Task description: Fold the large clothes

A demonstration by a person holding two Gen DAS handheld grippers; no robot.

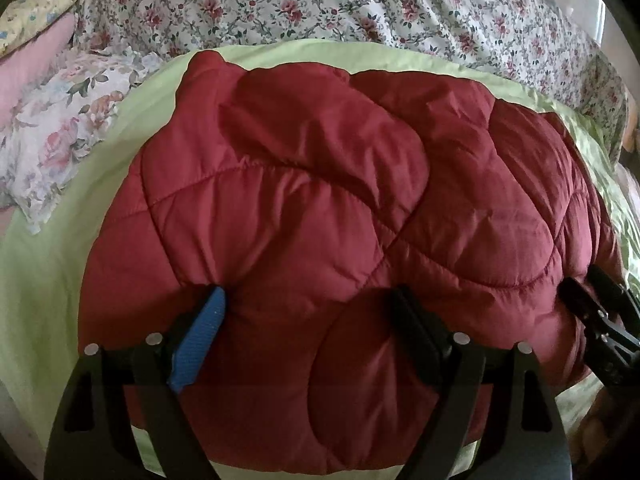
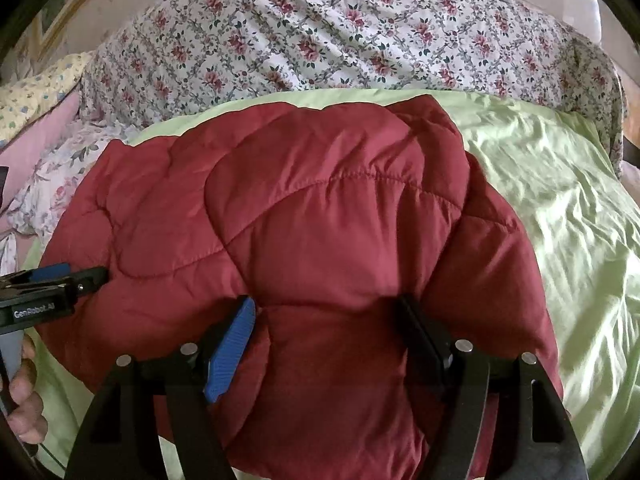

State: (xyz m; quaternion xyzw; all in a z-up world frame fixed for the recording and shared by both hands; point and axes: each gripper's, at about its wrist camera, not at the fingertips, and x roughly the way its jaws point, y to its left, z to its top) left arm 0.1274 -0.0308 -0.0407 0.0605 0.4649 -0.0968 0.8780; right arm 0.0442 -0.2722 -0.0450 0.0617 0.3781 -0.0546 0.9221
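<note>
A puffy dark red quilted jacket lies bunched on a light green sheet; it also shows in the right wrist view. My left gripper has its jaws wide apart around a thick fold of the jacket's near edge, which bulges between the blue pad and the black pad. My right gripper grips another thick fold of the near edge the same way. Each gripper shows in the other's view: the right one, the left one.
The green sheet covers the bed. A floral rose-print quilt lies behind the jacket. Floral and pink pillows lie at the left. A hand holds the left gripper's handle.
</note>
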